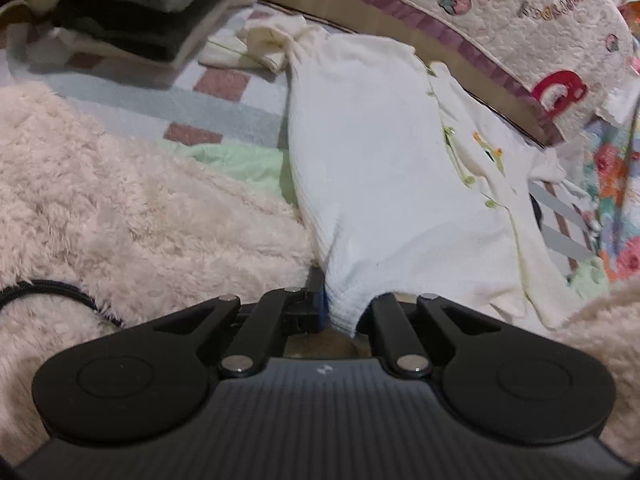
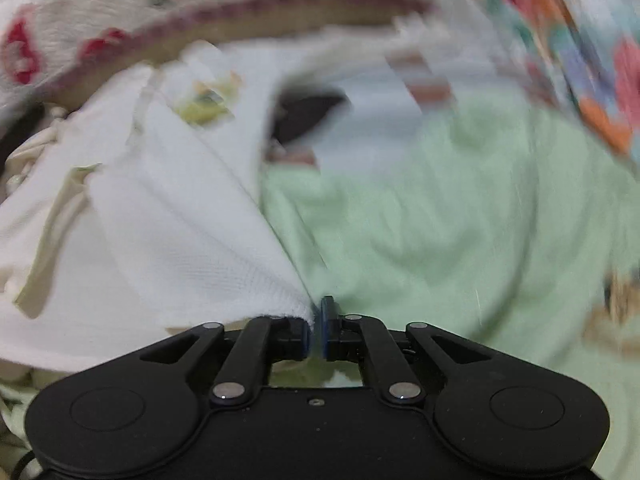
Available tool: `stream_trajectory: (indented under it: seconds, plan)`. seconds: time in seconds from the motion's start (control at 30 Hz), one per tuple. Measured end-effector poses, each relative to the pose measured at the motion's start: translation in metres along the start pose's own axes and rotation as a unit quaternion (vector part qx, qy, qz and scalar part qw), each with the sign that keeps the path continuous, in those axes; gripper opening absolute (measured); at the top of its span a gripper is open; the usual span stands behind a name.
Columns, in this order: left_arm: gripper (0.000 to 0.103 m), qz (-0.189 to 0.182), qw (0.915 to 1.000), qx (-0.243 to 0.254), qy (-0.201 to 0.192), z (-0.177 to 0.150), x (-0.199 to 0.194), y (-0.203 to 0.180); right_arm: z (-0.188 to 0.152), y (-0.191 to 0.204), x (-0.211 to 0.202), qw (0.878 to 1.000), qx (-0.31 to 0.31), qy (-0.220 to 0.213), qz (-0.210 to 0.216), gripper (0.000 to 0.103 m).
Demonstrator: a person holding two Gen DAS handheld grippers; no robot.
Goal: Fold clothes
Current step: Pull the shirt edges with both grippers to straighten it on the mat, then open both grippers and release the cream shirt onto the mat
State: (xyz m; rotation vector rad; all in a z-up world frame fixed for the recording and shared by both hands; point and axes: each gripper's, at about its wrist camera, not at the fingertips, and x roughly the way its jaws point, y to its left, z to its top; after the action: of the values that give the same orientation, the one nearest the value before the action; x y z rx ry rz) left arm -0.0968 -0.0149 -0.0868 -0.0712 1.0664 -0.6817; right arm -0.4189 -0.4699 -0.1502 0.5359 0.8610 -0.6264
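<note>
Left claw (image 1: 340,316): my jaws are pinched on a corner of the white garment (image 1: 372,152); ribbed cloth bunches between them and hides my right finger.
Right claw (image 2: 315,330): jaws drawn narrow, the blue pads almost meeting, with the garment's hem (image 2: 280,312) caught at the left pad; this view is blurred, so I judge it a grip on the edge, not a certainty.
White garment: it runs away from both claws across the bed, one end lifted at my grips, the far end lying crumpled near the quilted cover (image 1: 500,8).
Handling: I judge it light, limp and soft, a ribbed knit that will sag and stretch between two holds; not slippery, not fragile.
Where to hold: at corners or along the hem, both layers in one bite, the claws well apart so the edge hangs straight.
Beside it: a fluffy pink blanket (image 1: 120,200) to the left, a green sheet (image 2: 460,220) to the right.
Beyond: a stack of folded clothes (image 1: 132,12) at the far left.
</note>
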Motion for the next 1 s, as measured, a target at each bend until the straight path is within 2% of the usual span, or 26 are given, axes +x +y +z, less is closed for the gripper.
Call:
stream_trajectory:
  seconds: [0.07,0.1,0.13,0.2,0.3,0.37,0.43,0.47,0.5,0.57,0.6,0.67,0.73,0.83,0.87,0.9,0.93,1.0]
  plan:
    - [0.012,-0.008,1.0000,-0.002,0.004,0.003,-0.004,0.003,0.001,-0.006,-0.009,1.000,0.025,0.008,0.017,0.008]
    - [0.014,-0.012,0.9999,-0.003,0.006,0.005,-0.006,0.004,0.002,-0.005,-0.013,1.000,0.020,0.017,0.015,0.012]
    - [0.016,-0.015,0.9999,-0.002,0.007,0.006,-0.009,0.004,0.004,-0.003,-0.016,1.000,0.002,0.030,0.009,0.022]
    - [0.019,-0.019,0.9997,0.006,0.011,0.008,-0.015,0.000,0.008,-0.001,-0.023,0.998,-0.027,0.047,0.007,0.031]
    - [0.020,-0.028,0.9990,0.019,0.028,0.010,-0.020,-0.007,0.013,-0.005,-0.037,0.998,-0.029,0.052,0.022,0.032]
    - [0.022,-0.034,0.9980,0.025,0.046,0.011,-0.021,-0.012,0.015,0.001,-0.044,0.996,-0.055,0.061,0.034,0.032]
    - [0.025,-0.043,0.9968,0.027,0.063,0.014,-0.025,-0.014,0.019,0.002,-0.057,0.994,-0.062,0.057,0.067,0.033]
    - [0.029,-0.048,0.9960,0.031,0.068,0.016,-0.028,-0.015,0.023,0.002,-0.066,0.994,-0.058,0.042,0.088,0.034]
    - [0.040,-0.055,0.9950,0.037,0.075,0.018,-0.031,-0.016,0.027,0.002,-0.075,0.992,-0.054,0.027,0.109,0.037]
    - [0.043,-0.067,0.9932,0.054,0.078,0.025,-0.038,-0.017,0.036,0.002,-0.085,0.985,-0.020,-0.012,0.173,0.039]
    - [0.043,-0.070,0.9931,0.060,0.072,0.029,-0.042,-0.017,0.040,0.007,-0.083,0.977,-0.003,-0.020,0.211,0.039]
    - [0.043,-0.069,0.9938,0.071,0.049,0.039,-0.050,-0.018,0.044,0.032,-0.061,0.958,0.005,0.003,0.287,0.039]
    - [0.042,-0.073,0.9933,0.088,0.018,0.051,-0.049,-0.023,0.041,0.069,-0.033,0.944,-0.007,0.040,0.327,0.039]
    - [0.043,-0.083,0.9911,0.100,0.027,0.068,-0.022,-0.039,0.036,0.109,0.006,0.940,-0.009,0.074,0.333,0.039]
    - [0.043,-0.079,0.9897,0.113,0.039,0.070,-0.008,-0.048,0.035,0.122,0.019,0.938,-0.009,0.085,0.335,0.042]
    - [0.043,-0.071,0.9868,0.136,0.051,0.070,0.005,-0.058,0.034,0.130,0.026,0.942,-0.007,0.088,0.324,0.049]
    - [0.043,-0.061,0.9821,0.167,0.063,0.068,0.018,-0.069,0.032,0.136,0.034,0.946,-0.005,0.091,0.313,0.052]
    - [0.043,-0.043,0.9690,0.227,0.086,0.062,0.041,-0.090,0.031,0.139,0.040,0.951,0.006,0.091,0.296,0.052]
